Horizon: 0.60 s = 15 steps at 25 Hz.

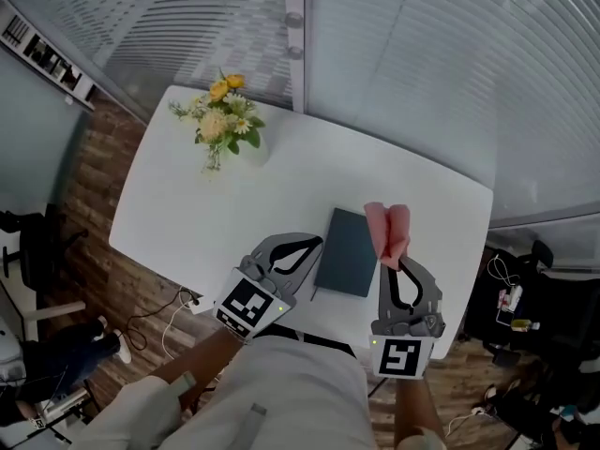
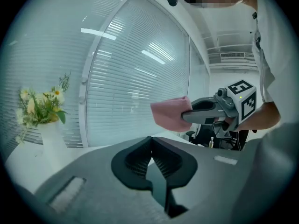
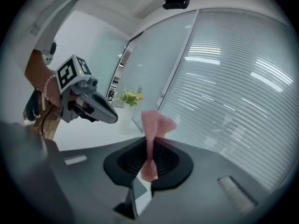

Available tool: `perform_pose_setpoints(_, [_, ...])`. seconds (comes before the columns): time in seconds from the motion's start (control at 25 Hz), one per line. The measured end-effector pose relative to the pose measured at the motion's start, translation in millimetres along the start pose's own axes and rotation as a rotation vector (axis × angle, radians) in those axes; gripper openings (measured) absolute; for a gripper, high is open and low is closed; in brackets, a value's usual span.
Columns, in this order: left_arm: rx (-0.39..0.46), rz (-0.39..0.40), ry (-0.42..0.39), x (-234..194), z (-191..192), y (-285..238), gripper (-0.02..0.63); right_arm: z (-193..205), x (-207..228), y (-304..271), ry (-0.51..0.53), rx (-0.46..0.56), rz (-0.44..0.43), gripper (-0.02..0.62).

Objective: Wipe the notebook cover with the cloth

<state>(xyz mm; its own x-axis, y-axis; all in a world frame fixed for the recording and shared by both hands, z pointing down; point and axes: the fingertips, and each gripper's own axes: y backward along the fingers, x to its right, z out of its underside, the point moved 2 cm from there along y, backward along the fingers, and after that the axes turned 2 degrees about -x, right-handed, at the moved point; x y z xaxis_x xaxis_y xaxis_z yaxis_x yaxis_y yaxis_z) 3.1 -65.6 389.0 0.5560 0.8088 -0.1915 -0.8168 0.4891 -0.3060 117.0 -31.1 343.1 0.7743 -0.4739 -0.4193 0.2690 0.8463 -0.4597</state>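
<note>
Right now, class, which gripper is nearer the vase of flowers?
Left. The left gripper is on the side of the notebook facing the vase of flowers; the right gripper, clamping the pink cloth, is beyond its other side, farther away.

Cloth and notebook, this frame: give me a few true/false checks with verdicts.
1. The right claw is shut on the pink cloth. True.
2. The cloth lies spread over the notebook. False: it is bunched in the right claw, to the right of the notebook in the head view.
3. The left claw holds the notebook. False: its jaws are together with nothing between them.
4. A vase of flowers stands on the white table. True.
</note>
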Motion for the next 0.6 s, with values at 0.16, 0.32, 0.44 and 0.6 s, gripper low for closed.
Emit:
perform_pose_setpoints(0.16, [-0.058,0.016,-0.012,-4.1,25.5,-13.2,-0.002,19.4,-10.1,-23.8,0.054,-0.066,-0.016,0.032])
perform_pose_setpoints(0.32, [-0.115,0.040,-0.015,-5.6,51.6,-25.9,-0.002,36.5,-22.8,-48.3,0.126,-0.112,-0.049,0.032])
perform_pose_setpoints(0.44, [-0.158,0.053,-0.013,-8.4,74.0,-35.5,-0.002,51.2,-32.6,-68.7,0.159,-0.137,-0.076,0.032])
perform_pose_setpoints(0.6, [-0.213,0.067,-0.005,-11.5,101.6,-46.7,-0.002,68.5,-41.8,-94.4,0.219,-0.164,-0.097,0.032])
